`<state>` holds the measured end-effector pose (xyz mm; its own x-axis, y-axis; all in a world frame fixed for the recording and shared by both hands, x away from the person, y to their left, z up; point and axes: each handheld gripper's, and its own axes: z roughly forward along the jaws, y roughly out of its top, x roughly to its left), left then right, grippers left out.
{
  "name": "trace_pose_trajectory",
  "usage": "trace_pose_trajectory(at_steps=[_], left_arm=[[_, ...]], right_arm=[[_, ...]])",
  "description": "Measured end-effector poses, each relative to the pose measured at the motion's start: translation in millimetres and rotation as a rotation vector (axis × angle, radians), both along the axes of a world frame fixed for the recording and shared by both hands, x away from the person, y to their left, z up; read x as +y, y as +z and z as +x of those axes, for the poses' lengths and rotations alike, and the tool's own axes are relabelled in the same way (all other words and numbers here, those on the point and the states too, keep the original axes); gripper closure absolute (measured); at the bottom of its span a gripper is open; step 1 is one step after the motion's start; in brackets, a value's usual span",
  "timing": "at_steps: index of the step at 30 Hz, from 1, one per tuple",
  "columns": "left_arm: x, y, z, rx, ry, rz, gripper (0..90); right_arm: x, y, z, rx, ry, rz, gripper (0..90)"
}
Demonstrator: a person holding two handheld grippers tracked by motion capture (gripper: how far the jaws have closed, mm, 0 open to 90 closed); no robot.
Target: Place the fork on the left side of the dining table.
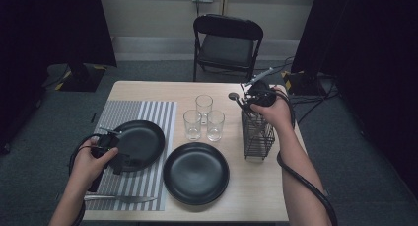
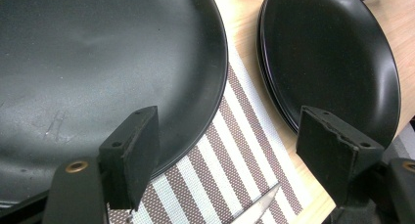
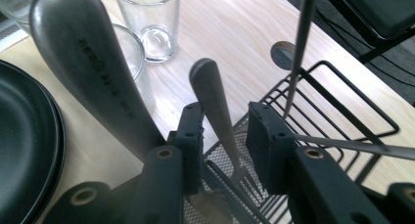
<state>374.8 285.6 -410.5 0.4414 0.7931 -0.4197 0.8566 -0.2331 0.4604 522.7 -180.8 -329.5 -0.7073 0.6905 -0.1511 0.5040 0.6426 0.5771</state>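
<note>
My right gripper (image 1: 248,105) hangs over a black wire cutlery caddy (image 1: 257,134) at the table's right side. In the right gripper view its jaws (image 3: 226,111) stand apart around the upright handle of a fork (image 3: 211,89) in the caddy (image 3: 342,87), with small gaps on both sides. A broad spoon handle (image 3: 88,62) leans to the left of them. My left gripper (image 1: 123,161) is open and low over the near rim of a black plate (image 1: 143,139) on a striped placemat (image 1: 162,117). Nothing lies between its jaws (image 2: 227,121).
A stack of black plates (image 1: 196,172) sits at the front middle, and three empty glasses (image 1: 203,118) stand behind it. A knife (image 1: 121,199) lies on the placemat's near edge. A thin utensil (image 3: 299,43) stands in the caddy. A folding chair (image 1: 226,43) stands beyond the table.
</note>
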Motion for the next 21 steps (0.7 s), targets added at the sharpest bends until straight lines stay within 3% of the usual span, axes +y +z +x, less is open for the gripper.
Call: trace_pose_trajectory(at_steps=[10, 21], left_arm=[[2.2, -0.2, 0.3, -0.003, 0.003, 0.001, 24.3], [3.2, 0.0, 0.1, -0.006, 0.011, 0.002, 24.3]], right_arm=[[4.7, -6.2, 3.3, -0.001, 0.003, -0.002, 76.5], [2.9, -3.0, 0.7, -0.027, -0.005, -0.018, 80.9]])
